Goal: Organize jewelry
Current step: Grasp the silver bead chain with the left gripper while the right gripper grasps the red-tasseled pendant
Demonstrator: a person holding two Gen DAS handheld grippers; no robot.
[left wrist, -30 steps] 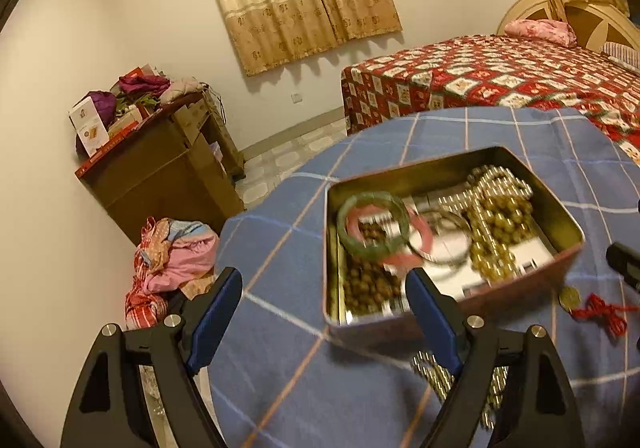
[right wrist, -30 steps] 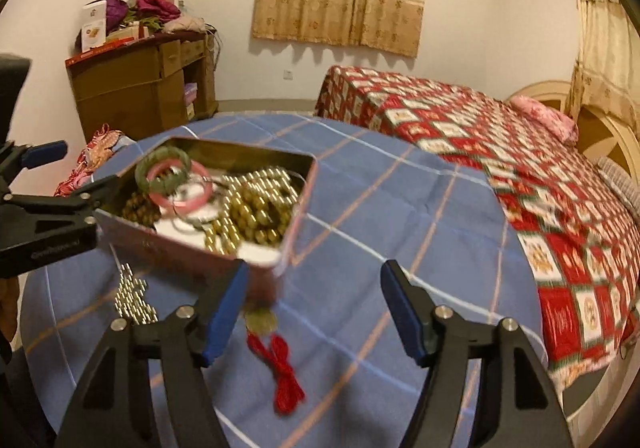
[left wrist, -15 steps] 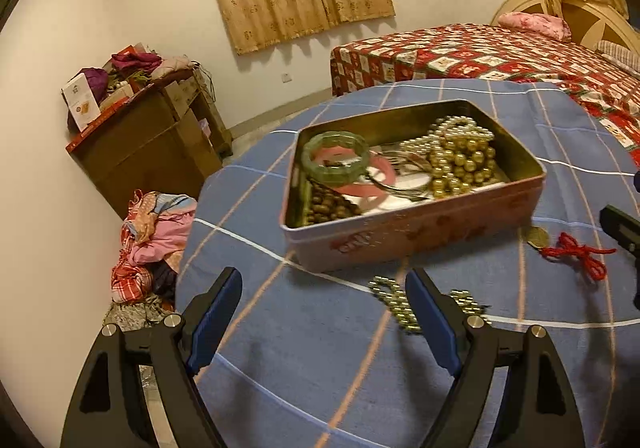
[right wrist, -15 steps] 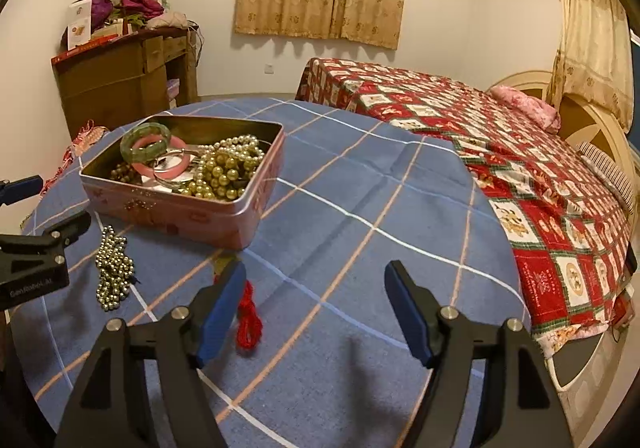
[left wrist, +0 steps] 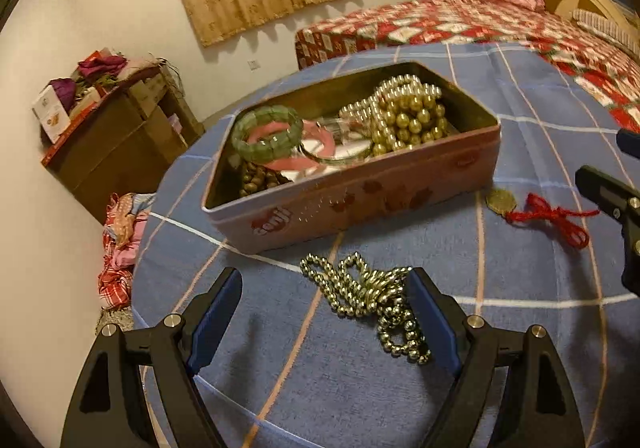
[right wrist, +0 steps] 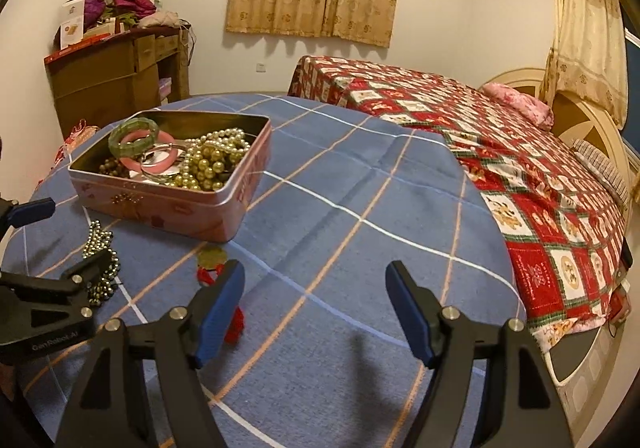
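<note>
A pink tin box [left wrist: 360, 200] stands on the blue checked tablecloth [left wrist: 400, 388]; it holds a green bracelet [left wrist: 266, 132], a pink bangle, brown beads and pearl strands. It also shows in the right wrist view [right wrist: 160, 208]. A gold bead necklace [left wrist: 372, 296] lies on the cloth in front of the box, by my left gripper's right finger. My left gripper [left wrist: 324, 312] is open and empty just before it. A coin pendant with red cord [left wrist: 536, 208] lies right of the box. My right gripper [right wrist: 316, 312] is open and empty; the red cord [right wrist: 234, 322] shows beside its left finger.
A bed with a red patterned cover [right wrist: 500, 152] stands beyond the table on the right. A wooden cabinet [right wrist: 116, 76] piled with clothes and boxes stands by the far wall. Clothes lie on the floor [left wrist: 120, 240] left of the table.
Both grippers have pulled back and lowered from the box. The gold bead necklace now lies at my left gripper's fingers. The red cord now lies beside my right gripper's left finger.
</note>
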